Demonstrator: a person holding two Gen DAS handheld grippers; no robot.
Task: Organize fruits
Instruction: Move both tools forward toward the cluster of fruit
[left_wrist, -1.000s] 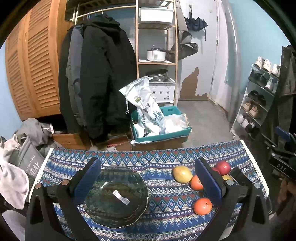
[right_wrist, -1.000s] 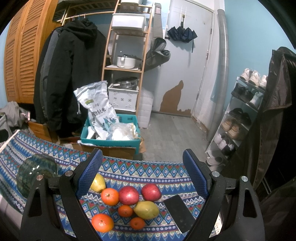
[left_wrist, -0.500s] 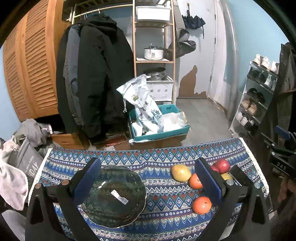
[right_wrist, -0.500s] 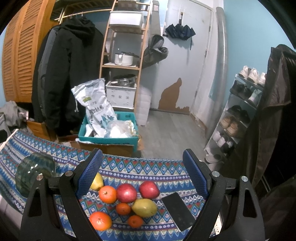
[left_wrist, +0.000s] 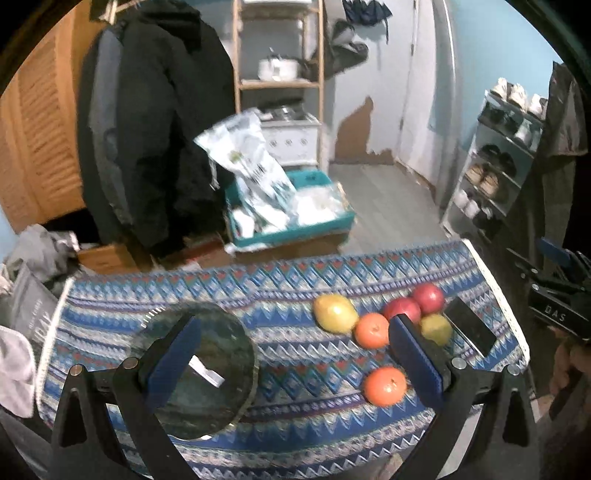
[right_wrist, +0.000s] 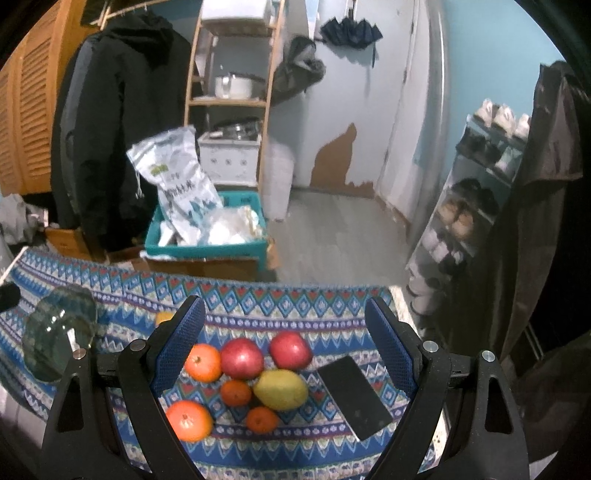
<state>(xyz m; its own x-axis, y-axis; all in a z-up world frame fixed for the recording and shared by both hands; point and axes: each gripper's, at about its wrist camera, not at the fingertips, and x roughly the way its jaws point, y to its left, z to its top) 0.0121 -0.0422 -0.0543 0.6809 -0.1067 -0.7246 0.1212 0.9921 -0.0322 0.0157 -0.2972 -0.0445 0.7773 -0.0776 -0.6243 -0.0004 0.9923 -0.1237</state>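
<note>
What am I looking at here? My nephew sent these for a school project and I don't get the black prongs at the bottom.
Those prongs are two hand-held claws: a person carries one in each hand, and each has a wide-angle camera looking out along its fingers. One picture comes from the left claw, the other from the right claw. Both are open and hold nothing. Below them lies a patterned tablecloth with a green glass plate, oranges, two red apples, yellowish fruits that look like mangoes and a dark phone. The job is to organize the fruit.
</note>
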